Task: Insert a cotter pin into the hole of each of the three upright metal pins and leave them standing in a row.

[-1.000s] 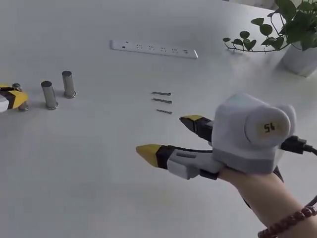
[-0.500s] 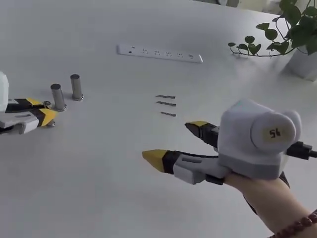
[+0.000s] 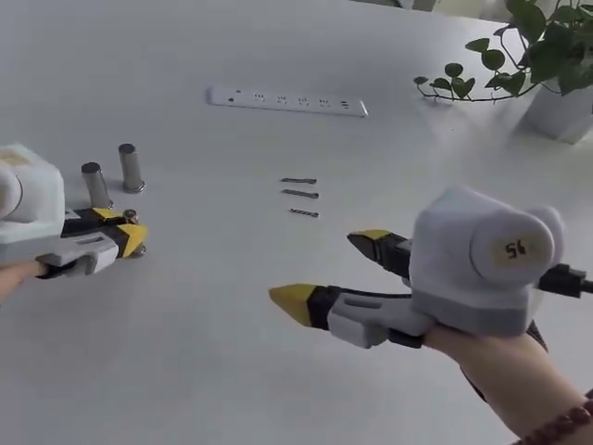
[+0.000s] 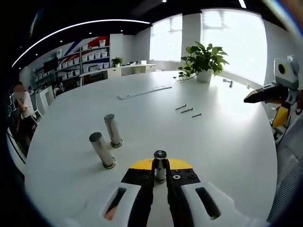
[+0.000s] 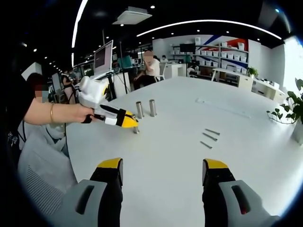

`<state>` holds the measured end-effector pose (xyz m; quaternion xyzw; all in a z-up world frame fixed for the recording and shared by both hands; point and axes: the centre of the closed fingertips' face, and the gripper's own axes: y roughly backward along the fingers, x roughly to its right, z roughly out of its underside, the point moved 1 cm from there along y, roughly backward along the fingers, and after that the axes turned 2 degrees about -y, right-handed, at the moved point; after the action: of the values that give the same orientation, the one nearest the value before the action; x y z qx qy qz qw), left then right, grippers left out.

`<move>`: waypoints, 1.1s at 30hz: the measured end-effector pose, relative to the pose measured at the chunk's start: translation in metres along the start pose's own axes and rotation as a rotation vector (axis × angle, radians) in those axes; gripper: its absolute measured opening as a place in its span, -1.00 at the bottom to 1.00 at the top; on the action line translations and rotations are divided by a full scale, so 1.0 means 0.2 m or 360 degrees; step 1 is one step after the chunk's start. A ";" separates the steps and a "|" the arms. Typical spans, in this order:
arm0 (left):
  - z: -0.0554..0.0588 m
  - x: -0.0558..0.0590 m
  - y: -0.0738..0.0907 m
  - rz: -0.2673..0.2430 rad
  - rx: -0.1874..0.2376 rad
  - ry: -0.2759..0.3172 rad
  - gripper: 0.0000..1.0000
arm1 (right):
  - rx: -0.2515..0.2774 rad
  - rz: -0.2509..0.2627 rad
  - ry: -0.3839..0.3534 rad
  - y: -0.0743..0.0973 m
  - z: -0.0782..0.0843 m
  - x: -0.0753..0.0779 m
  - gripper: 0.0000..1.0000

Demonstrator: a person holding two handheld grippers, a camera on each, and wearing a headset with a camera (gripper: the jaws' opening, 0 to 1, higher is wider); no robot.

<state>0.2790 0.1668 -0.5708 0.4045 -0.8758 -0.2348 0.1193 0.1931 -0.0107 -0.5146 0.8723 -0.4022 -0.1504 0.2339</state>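
Right claw sits nearest, in the lower right of the head view, its yellow-tipped jaws spread wide with nothing between them. The hand behind it is cut off by the bottom edge.

At the left edge of that view, the left claw is closed narrow on a gripped metal pin, which stands upright on the white surface. In the left gripper view the pin's rounded top pokes up between the jaws, while most of its shaft and its base are hidden behind them. From the head view just a sliver of its top shows above the yellow tips, and the claw's body is partly cropped by the frame's left side.

Just beyond, in the upper left, two free metal pins stand upright beside each other, near the gripped one. Whether any pin has a cross hole cannot be made out.

Toward the middle of the frame, three cotter pins lie flat in a short column, apart from one another and well apart from the metal pins. They are too small to show their form.

Farther up, a white power strip lies on the surface. In the upper right corner a potted plant is cropped by the top and right edges.
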 end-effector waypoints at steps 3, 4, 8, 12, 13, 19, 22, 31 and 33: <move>-0.01 0.04 -0.02 0.0007 0.0009 0.0012 -0.86 | 0.0002 0.0004 -0.0009 0.01 0.01 0.01 0.31; -0.02 0.05 -0.02 0.0006 0.0013 0.0013 -0.86 | -0.0001 0.0004 -0.0012 0.01 0.01 0.01 0.31; -0.04 0.09 -0.04 0.0008 0.0037 0.0030 -0.86 | -0.0004 0.0004 -0.0011 0.02 0.02 0.01 0.31; -0.06 0.13 -0.06 0.0014 0.0054 0.0058 -0.86 | -0.0003 0.0002 -0.0016 0.02 0.03 0.01 0.30; -0.06 0.14 -0.07 0.0014 0.0058 0.0062 -0.86 | -0.0005 0.0001 -0.0015 0.02 0.03 0.01 0.30; -0.07 0.19 -0.10 0.0012 0.0060 0.0085 -0.86 | -0.0002 0.0000 -0.0018 0.02 0.03 0.02 0.30; -0.08 0.21 -0.11 0.0010 0.0064 0.0092 -0.86 | -0.0007 0.0001 -0.0019 0.03 0.04 0.03 0.29; -0.09 0.26 -0.15 0.0028 0.0072 0.0083 -0.86 | -0.0017 -0.0001 -0.0019 0.03 0.05 0.03 0.29; -0.09 0.27 -0.15 0.0034 0.0074 0.0058 -0.86 | -0.0023 0.0006 -0.0020 0.03 0.05 0.03 0.29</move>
<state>0.2706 0.1037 -0.5691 0.4020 -0.8830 -0.2057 0.1283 0.1888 -0.0221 -0.5213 0.8688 -0.4042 -0.1584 0.2380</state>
